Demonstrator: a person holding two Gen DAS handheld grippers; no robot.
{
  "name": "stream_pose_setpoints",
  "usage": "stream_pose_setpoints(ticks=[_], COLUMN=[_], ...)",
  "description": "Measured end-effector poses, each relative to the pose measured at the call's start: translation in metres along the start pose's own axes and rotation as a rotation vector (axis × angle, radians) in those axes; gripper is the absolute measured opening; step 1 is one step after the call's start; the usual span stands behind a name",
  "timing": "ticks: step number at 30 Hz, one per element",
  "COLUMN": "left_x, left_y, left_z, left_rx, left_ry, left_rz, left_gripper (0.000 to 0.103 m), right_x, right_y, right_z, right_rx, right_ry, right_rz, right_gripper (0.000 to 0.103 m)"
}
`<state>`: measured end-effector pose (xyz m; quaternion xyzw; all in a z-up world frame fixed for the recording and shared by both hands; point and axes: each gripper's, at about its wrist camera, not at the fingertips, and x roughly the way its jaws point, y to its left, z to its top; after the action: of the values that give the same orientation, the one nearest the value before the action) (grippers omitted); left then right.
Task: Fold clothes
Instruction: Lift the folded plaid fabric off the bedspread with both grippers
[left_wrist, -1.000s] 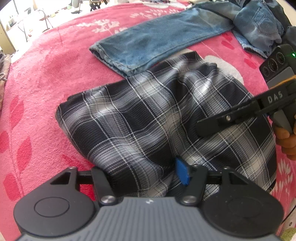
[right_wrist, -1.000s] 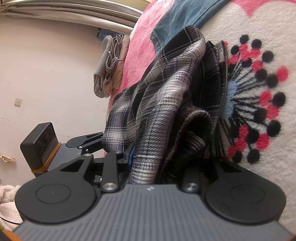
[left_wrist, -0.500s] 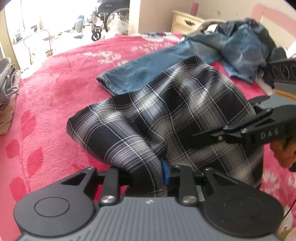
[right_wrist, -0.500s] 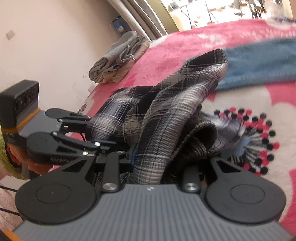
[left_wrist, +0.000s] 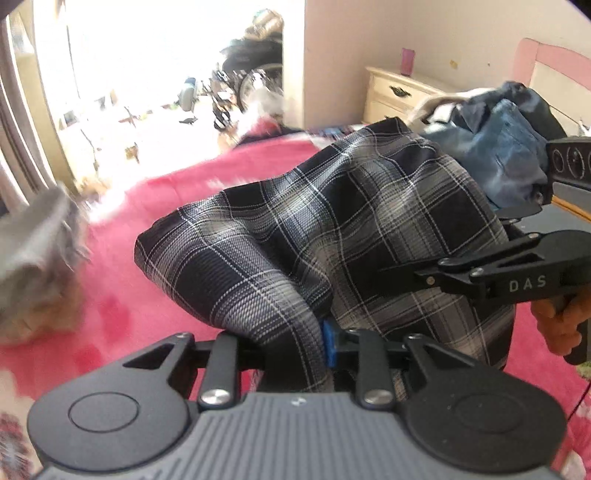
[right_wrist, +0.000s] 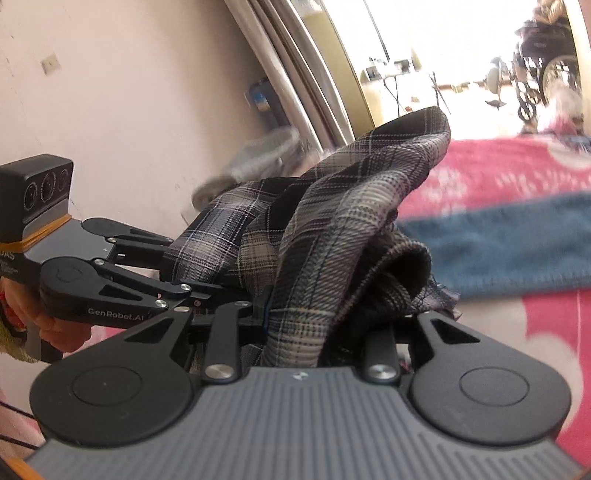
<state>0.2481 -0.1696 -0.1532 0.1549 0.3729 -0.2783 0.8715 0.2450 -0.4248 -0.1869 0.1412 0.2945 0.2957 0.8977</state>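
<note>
The red floral blanket (left_wrist: 147, 280) covers the bed and is the landmark for all here. Above the blanket, lifted off it, hangs the black-and-white plaid garment (left_wrist: 332, 229), bunched and sagging in the middle. Which kind of garment it is, I cannot tell.

Beyond the plaid garment, flat on the blanket, lies a pair of blue jeans (right_wrist: 498, 251), and a heap of denim clothes (left_wrist: 498, 155) sits at the far right side of the blanket, near a cream nightstand (left_wrist: 395, 96). A grey folded cloth (left_wrist: 33, 236) is at the left edge of the blanket, blurred.

The left gripper (left_wrist: 295, 354) is closed on a fold of the plaid cloth, which runs down between its fingers beside the blue pad. The right gripper (right_wrist: 314, 332) also has cloth clamped between its fingers. In the left wrist view the right gripper comes in from the right and bites the cloth's right part, so the garment's long axis runs between the two grippers, left to right, and both are equally near.

I judge the coming move depends on this span: the cloth is slack, so the grippers would need to part to straighten it. No container is in view.
</note>
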Motion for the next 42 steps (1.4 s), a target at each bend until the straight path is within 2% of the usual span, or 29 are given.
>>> stream_pose_setpoints(ticks=[8, 13, 15, 18, 22, 24, 30, 35, 39, 42], left_x=[-0.049, -0.070, -0.078, -0.092, -0.100, -0.101, -0.105, -0.123, -0.140, -0.144], left_y=[-0.005, -0.021, -0.024, -0.027, -0.020, -0.009, 0.066, 0.150, 0.217, 0.262], left_z=[0.062, 0.104, 0.121, 0.138, 0.149, 0.150, 0.139, 0.128, 0.118, 0.110], left_rx=[0.032, 0.047, 0.031, 0.030, 0.058, 0.074, 0.045, 0.019, 0.012, -0.023], left_ry=[-0.027, -0.021, -0.029, -0.086, -0.164, -0.211, -0.289, -0.343, -0.403, -0.415], left_rz=[0.166, 0.239, 0.255, 0.260, 0.255, 0.248, 0.175, 0.161, 0.199, 0.234], left_gripper=[0.027, 0.027, 0.027, 0.027, 0.027, 0.027, 0.027, 0.026, 0.026, 0.026], right_x=[-0.010, -0.029, -0.037, -0.050, -0.067, -0.063, -0.032, 0.027, 0.080, 0.126], right_y=[0.003, 0.011, 0.016, 0.022, 0.031, 0.040, 0.073, 0.127, 0.161, 0.184], right_z=[0.056, 0.086, 0.100, 0.121, 0.149, 0.156, 0.177, 0.206, 0.236, 0.253], right_rx=[-0.057, -0.124, -0.159, -0.211, -0.281, -0.291, -0.307, -0.333, -0.336, -0.302], right_ry=[-0.145, -0.216, -0.236, -0.266, -0.306, -0.327, -0.354, -0.332, -0.354, -0.378], right_rz=[0.124, 0.159, 0.152, 0.141, 0.127, 0.102, 0.030, 0.006, 0.026, 0.067], right_gripper=[0.027, 0.027, 0.027, 0.027, 0.027, 0.027, 0.027, 0.027, 0.027, 0.027])
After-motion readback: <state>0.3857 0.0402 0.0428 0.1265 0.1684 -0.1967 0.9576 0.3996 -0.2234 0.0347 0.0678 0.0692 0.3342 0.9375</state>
